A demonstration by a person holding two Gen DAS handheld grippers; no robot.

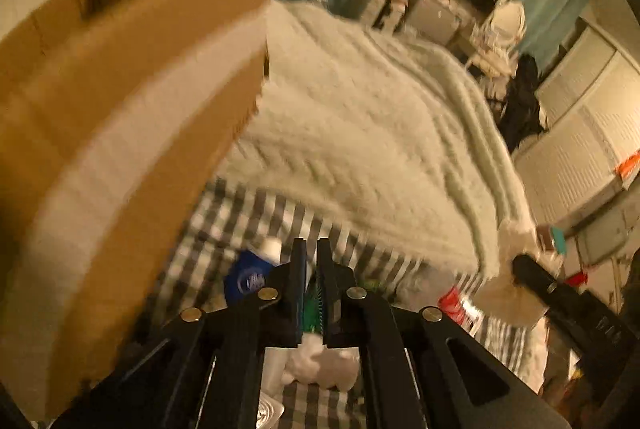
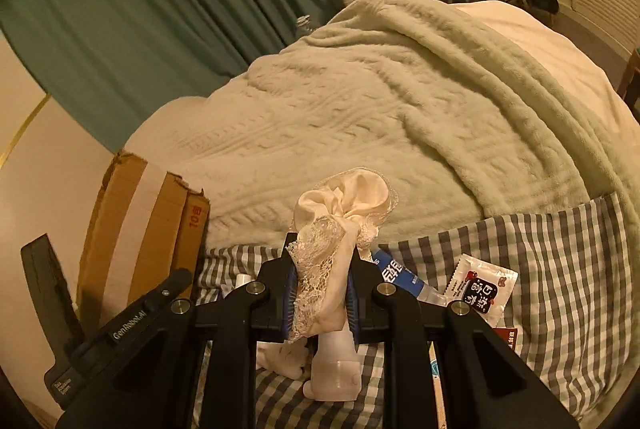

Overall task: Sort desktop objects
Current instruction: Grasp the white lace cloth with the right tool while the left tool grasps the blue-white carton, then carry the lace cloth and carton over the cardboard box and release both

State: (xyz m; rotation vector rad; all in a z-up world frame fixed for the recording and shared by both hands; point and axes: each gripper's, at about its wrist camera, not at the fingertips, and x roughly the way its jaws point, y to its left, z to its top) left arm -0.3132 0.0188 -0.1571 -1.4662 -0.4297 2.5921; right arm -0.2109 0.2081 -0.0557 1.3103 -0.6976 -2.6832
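Checked grey-and-white bedding (image 2: 560,269) serves as the work surface, with a thick cream knitted blanket (image 2: 380,101) heaped behind it and teal curtains (image 2: 140,9) beyond.

Between the pads of the right gripper (image 2: 320,293) a bundle of cream satin and lace cloth (image 2: 340,213) is pinched, its crumpled top billowing above the fingertips and a lacy edge trailing down between them. The left gripper (image 1: 312,289) has its jaws nearly pressed together; a green sliver shows in the narrow gap, though whether it is actually held I cannot tell (that view is badly blurred).

Below the right gripper lie a white plastic figure-like item (image 2: 336,373), a blue-labelled bottle (image 2: 400,277) and a white sachet (image 2: 484,289) on the checks. A torn cardboard box (image 2: 152,229) stands at the left, close beside the left gripper.

The step looks like carrying the cloth to its sorting place, probably the box. Slippery satin can slide out of a light pinch, so keep the grip firm, lift the trailing lace clear of the clutter, and release only once over the box opening.
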